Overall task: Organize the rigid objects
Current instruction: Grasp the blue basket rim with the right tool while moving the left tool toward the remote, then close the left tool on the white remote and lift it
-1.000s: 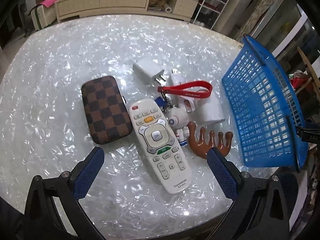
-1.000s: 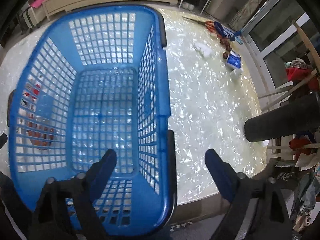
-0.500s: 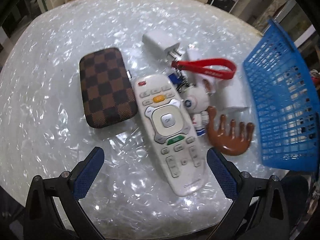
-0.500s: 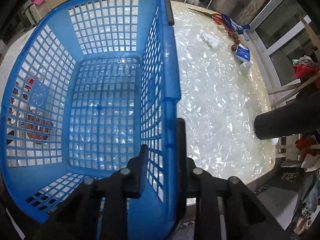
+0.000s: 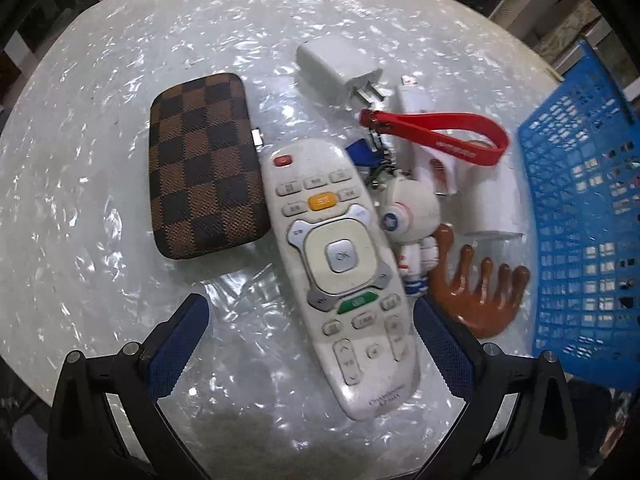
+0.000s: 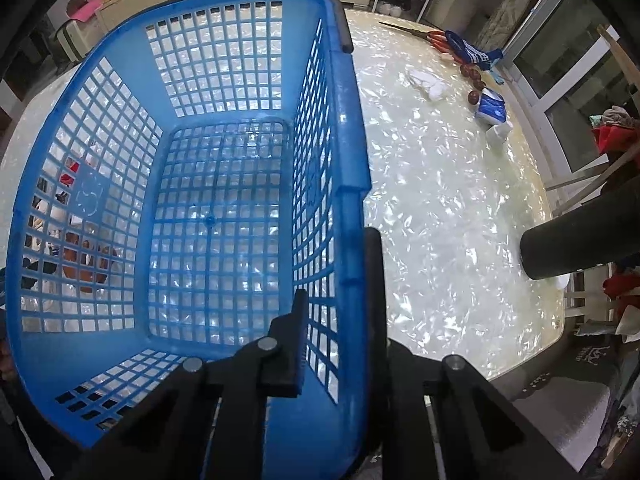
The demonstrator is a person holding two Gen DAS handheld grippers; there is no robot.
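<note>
Right tongs (image 6: 340, 320) clamp the blue plastic lattice basket's (image 6: 348, 152) near wall, steadying it; left tongs (image 5: 312, 320) gape wide over the long white remote control (image 5: 340, 264), ready to lift it.

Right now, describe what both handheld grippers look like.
The left gripper has black angular linkage arms with silver pivot bolts, and its fingers carry dark blue textured pads. The right gripper has the same black frame and silver bolts; its pads look dark. No cables, markings or sleeves show.
</note>
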